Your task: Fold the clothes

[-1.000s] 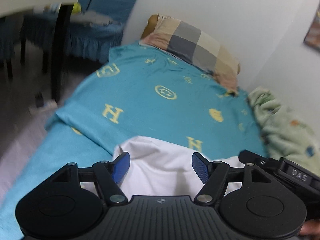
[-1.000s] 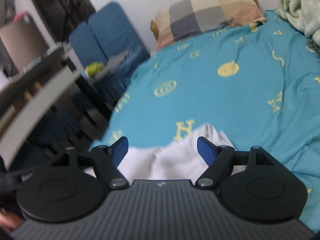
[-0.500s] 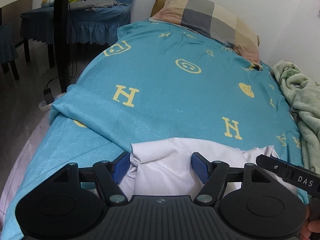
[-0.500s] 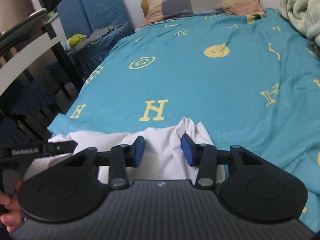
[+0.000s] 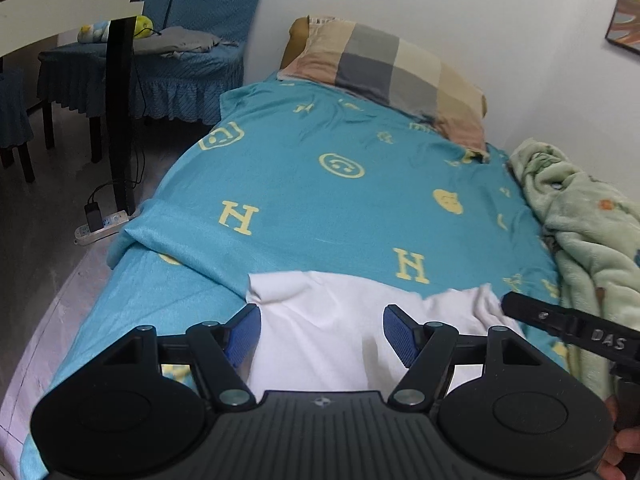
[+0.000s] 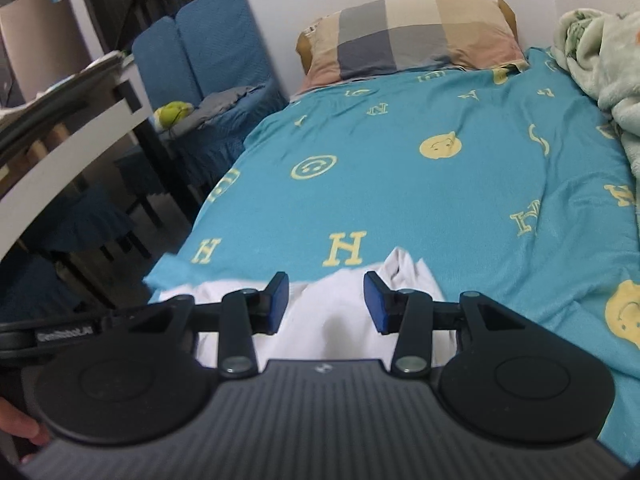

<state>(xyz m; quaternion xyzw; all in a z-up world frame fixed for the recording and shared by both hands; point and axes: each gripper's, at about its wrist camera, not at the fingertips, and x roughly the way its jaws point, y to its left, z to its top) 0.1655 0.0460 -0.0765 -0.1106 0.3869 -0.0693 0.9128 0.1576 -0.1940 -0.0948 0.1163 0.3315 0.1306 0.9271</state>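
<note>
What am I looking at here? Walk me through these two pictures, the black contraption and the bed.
These are two hand-held tools, not a robot arm. A person holds one two-finger gripper in each hand, and a wide-angle camera on each looks forward along its fingers. One picture comes from the left gripper, the other from the right gripper. The blue pads are the fingertips. Both grippers are open and hold nothing. Below them lies a crumpled white cloth garment on a turquoise bed sheet with yellow letters and smiley faces. Farther back are a checked beige and grey pillow and a pale green fleece blanket by the wall.
</note>
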